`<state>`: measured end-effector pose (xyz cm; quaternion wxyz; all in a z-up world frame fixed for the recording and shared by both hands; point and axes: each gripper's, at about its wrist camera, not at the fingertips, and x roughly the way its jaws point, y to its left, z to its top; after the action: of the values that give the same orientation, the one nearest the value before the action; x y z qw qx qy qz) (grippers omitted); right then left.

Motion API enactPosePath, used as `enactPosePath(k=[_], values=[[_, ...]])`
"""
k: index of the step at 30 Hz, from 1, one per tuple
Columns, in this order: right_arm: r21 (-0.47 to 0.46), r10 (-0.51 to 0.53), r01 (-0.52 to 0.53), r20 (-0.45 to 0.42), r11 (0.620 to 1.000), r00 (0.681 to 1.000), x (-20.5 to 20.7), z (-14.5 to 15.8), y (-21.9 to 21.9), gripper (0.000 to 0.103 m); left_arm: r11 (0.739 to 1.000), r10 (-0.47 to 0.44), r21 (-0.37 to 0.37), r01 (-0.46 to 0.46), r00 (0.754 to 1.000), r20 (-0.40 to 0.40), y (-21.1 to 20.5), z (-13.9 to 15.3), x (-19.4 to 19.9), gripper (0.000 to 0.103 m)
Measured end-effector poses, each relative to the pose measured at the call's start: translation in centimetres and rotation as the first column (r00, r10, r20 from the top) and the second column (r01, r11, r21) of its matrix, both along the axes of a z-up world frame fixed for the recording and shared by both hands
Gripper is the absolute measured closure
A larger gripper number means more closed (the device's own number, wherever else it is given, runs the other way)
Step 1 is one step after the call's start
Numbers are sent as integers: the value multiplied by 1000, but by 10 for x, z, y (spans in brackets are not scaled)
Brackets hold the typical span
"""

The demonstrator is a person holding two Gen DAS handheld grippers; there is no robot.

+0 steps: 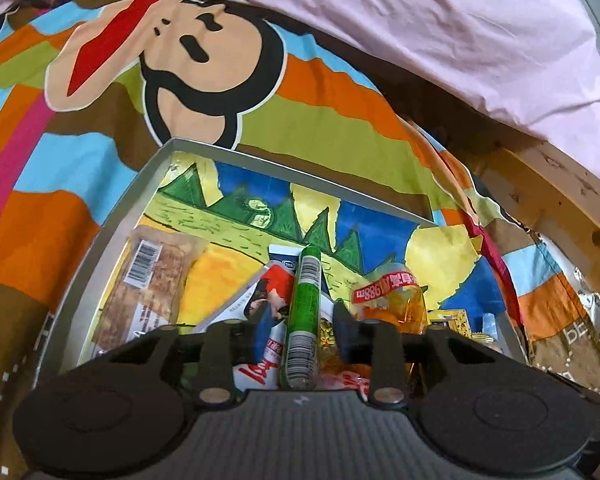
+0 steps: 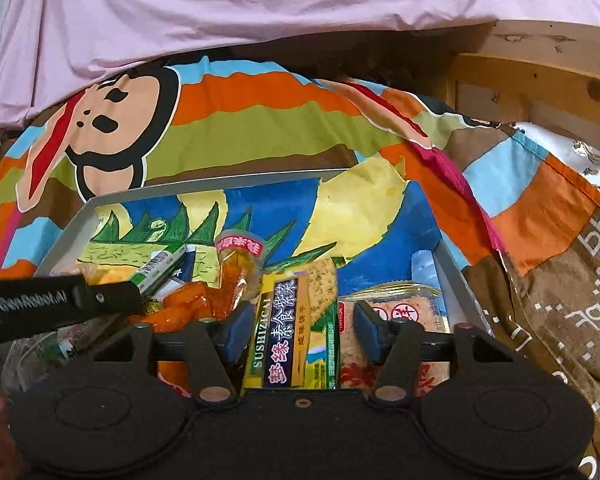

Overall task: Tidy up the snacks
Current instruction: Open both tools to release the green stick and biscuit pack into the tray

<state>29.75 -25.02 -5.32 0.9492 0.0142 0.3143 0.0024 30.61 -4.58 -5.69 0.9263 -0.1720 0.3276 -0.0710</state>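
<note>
A grey metal tray (image 1: 120,216) with a bright painted liner lies on the bed and holds several snack packets. In the left wrist view a green stick-shaped snack (image 1: 305,300) lies between the jaws of my left gripper (image 1: 300,310), with a gap on each side; the gripper is open. In the right wrist view a yellow and blue biscuit packet (image 2: 288,332) sits between the pads of my right gripper (image 2: 302,322), which stand apart from it on the right side; this gripper is open too. One black finger of the left gripper (image 2: 100,298) reaches in from the left.
In the tray also lie a brown nut bar with a barcode (image 1: 152,280), a red and white packet (image 1: 270,296), an orange jelly pack (image 2: 236,268) and a pink-brown packet (image 2: 404,312). Around it are a monkey-print sheet (image 1: 180,60), a pink duvet (image 2: 260,8) and a wooden frame (image 2: 540,76).
</note>
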Motion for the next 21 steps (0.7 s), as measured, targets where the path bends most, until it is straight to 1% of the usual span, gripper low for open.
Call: enactPosePath(k=[1,2,5,7,9,13,15,16,20,21], values=[[-17,2,-2,8,1000,1000,-1,1,0,36,1000,2,-4,-2,1000,-6,1,2,-1,61],[-30,3,-3,16,1000,1000,-3,2,0,34,1000,8,-4,-8,1000,-11,2,4,-2,58],[-34,-11,12,48,999,999,-9,12,-4,28,1000,28,-7,-28,1000,-8,7,14,-9,44],[-25,-16,18,83,1000,996,-15,23,-8,24,999,34,-2,-34,999,9,9,22,-16,40],[-26,-22,26,128,999,991,-25,37,-11,19,999,39,14,-39,999,26,11,32,-24,34],[-10,-35,38,195,999,980,-47,63,-20,13,998,47,42,-50,997,64,13,52,-44,25],[2,-39,39,216,999,976,-60,76,-24,11,997,49,57,-54,995,86,14,63,-57,16],[8,-37,36,230,999,973,-67,82,-26,9,996,51,65,-58,994,98,15,68,-64,15],[31,-26,18,282,999,959,-96,105,-28,3,993,51,100,-65,990,133,20,87,-94,3],[43,-28,16,295,999,955,-104,109,-27,2,992,52,109,-68,989,140,21,90,-101,2]])
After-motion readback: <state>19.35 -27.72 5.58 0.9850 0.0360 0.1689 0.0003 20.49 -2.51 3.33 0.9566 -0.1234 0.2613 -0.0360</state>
